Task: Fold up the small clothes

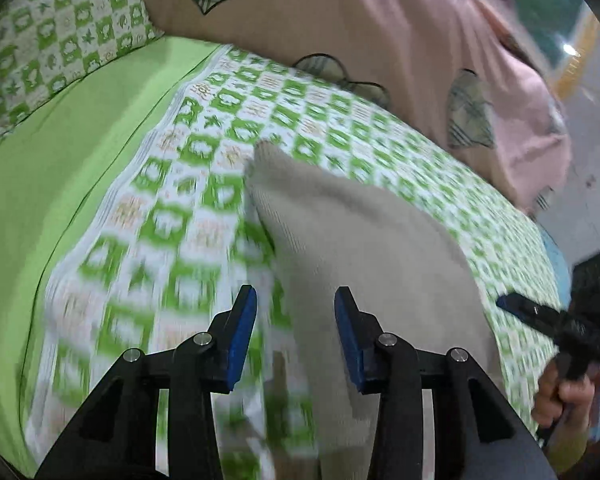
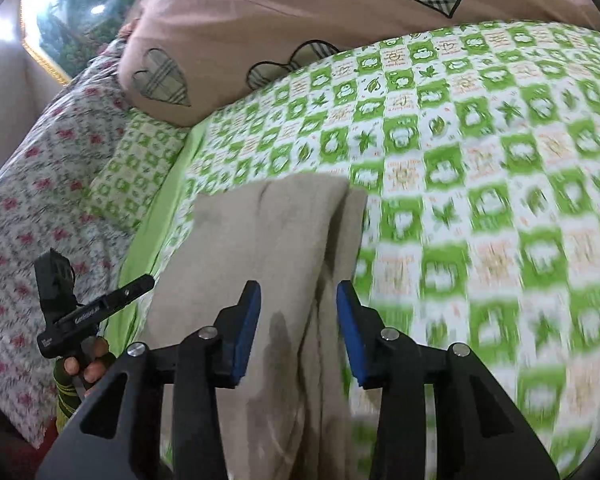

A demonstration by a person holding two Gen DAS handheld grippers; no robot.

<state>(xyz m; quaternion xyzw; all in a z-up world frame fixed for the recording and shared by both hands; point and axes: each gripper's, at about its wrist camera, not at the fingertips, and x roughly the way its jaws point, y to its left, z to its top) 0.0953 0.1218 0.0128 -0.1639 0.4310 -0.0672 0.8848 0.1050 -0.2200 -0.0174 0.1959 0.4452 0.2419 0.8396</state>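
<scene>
Blue-padded fingers (image 1: 242, 336) of the left gripper (image 1: 296, 336) stand apart above a beige cloth (image 1: 352, 240), their pads clear of the fabric, nothing clamped. Likewise the right gripper (image 2: 298, 332) hangs released, with the cloth (image 2: 268, 248) lying beneath its spread jaws. That cloth lies folded on the green-and-white checked bedsheet (image 1: 172, 208), near the bed's front edge. A pink blanket (image 1: 360, 24) with plaid patches is heaped along the far edge. A checked pillow (image 2: 136, 168) sits at the bed's left edge.
</scene>
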